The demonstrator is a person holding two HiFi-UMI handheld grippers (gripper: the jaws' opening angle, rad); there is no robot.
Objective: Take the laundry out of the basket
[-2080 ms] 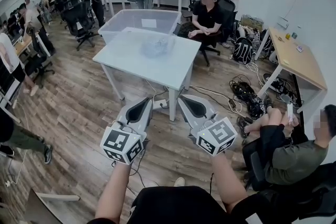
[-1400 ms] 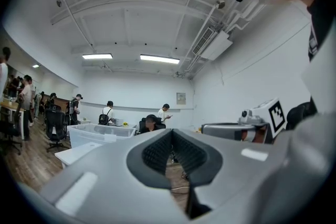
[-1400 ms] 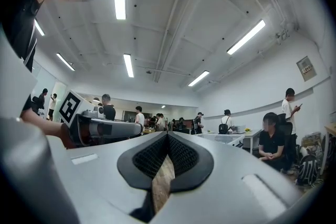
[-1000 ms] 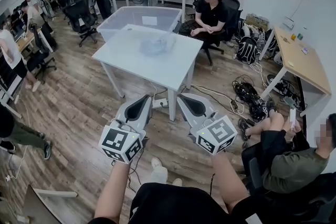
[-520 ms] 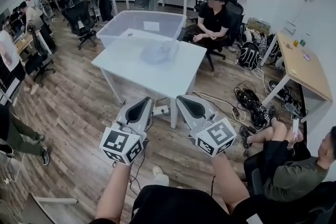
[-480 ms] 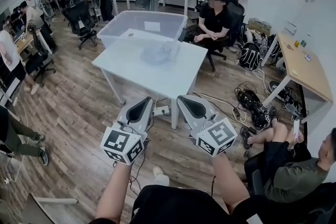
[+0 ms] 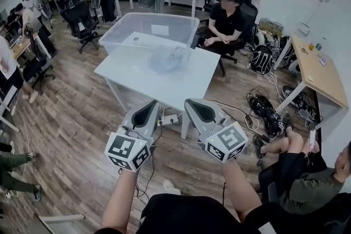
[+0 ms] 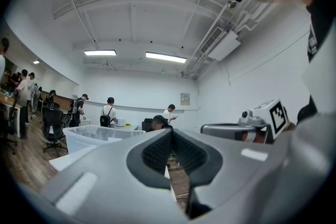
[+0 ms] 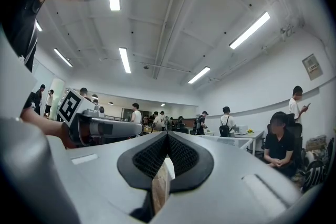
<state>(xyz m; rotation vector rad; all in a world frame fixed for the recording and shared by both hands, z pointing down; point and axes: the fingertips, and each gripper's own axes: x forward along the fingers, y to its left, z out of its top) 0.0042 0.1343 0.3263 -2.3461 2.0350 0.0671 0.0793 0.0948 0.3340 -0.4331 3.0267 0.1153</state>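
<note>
The left gripper [image 7: 152, 104] and the right gripper [image 7: 190, 102] are held side by side above a wood floor [image 7: 71, 118], pointing at a white tabletop [image 7: 137, 73] well ahead. A clear basket [image 7: 118, 30] stands on it, with crumpled pale laundry [image 7: 170, 57] at its near wall.

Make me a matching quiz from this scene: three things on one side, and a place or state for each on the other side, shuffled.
Things:
1. plastic basket
2. left gripper
3. wooden desk

Descriptions:
A. jaws shut
B. by the right-hand wall
C. see-through, at the far end of the white table

Pairs: 1-C, 2-A, 3-B
</note>
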